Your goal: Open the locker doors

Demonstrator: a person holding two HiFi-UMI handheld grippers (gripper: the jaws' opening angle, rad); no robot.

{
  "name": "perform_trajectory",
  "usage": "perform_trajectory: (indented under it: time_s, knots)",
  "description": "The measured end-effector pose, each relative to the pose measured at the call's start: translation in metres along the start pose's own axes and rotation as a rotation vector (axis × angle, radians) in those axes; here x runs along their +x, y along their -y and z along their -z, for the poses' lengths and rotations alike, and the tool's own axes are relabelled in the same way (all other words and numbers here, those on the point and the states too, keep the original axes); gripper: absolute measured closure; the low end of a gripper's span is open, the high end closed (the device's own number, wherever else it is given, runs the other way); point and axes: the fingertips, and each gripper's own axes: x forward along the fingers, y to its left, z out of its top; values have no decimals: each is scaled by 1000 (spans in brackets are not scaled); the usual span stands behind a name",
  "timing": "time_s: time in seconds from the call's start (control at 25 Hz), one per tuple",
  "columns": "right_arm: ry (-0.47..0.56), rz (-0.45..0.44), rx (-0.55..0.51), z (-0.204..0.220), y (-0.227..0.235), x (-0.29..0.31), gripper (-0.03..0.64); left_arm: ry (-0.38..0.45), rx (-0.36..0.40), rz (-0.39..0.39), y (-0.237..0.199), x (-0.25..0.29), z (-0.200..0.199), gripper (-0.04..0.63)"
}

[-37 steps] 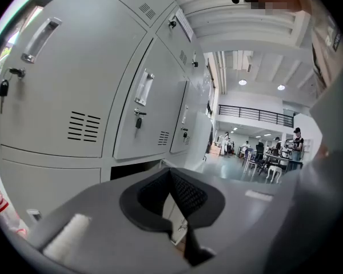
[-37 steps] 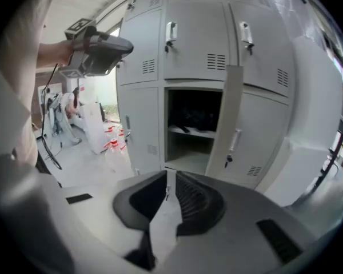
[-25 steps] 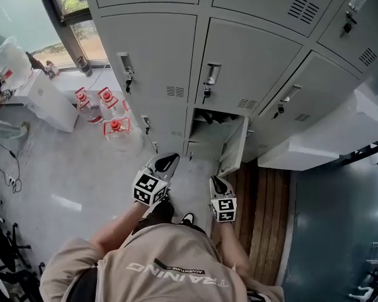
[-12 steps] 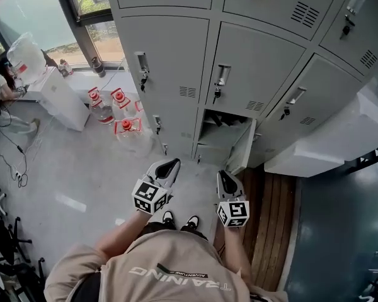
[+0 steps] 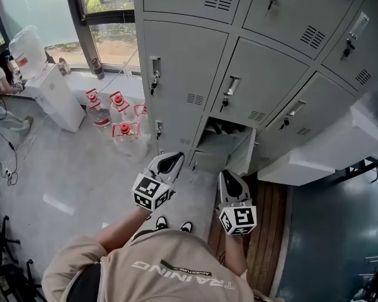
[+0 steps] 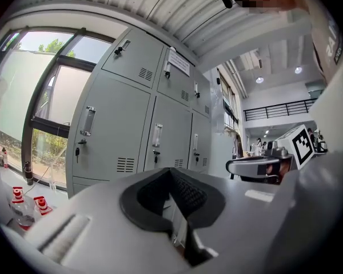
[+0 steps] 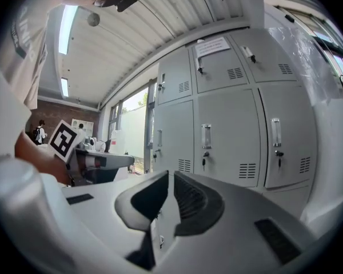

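A bank of grey lockers [image 5: 258, 74] fills the top of the head view. The middle-row doors [image 5: 183, 74] are closed, with keys hanging in their locks. One bottom-row locker [image 5: 222, 145] stands open, its door [image 5: 244, 155] swung out to the right. My left gripper [image 5: 167, 163] is held a short way in front of the bottom row, shut and empty. My right gripper [image 5: 227, 182] is beside it below the open door, also shut and empty. In the left gripper view the closed doors [image 6: 111, 133] stand ahead of the left gripper [image 6: 170, 174]. The right gripper [image 7: 169, 178] faces closed doors [image 7: 226, 136].
Water jugs with red caps [image 5: 116, 128] stand on the floor left of the lockers, under a window [image 5: 107, 39]. A white water dispenser [image 5: 50, 93] is further left. A white bench-like unit [image 5: 321, 159] juts out at right. Wooden boards [image 5: 264, 231] run under the right gripper.
The head view has tilted up, showing more of the upper lockers. Both grippers have dropped slightly in the view and stay shut. The bottom locker door is unchanged.
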Motion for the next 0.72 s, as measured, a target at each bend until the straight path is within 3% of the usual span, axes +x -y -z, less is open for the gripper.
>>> perform_trajectory:
  time_s: [0.2, 0.4, 0.72]
  knots:
    - [64, -9, 16, -26, -13, -3, 582, -29, -26, 15, -2, -4, 2, 588]
    - [36, -27, -15, -28, -19, -7, 583, -17, -56, 60, 12, -5, -1, 588]
    - [56, -52, -32, -40, -22, -12, 588, -38, 4, 92, 32, -14, -3, 588]
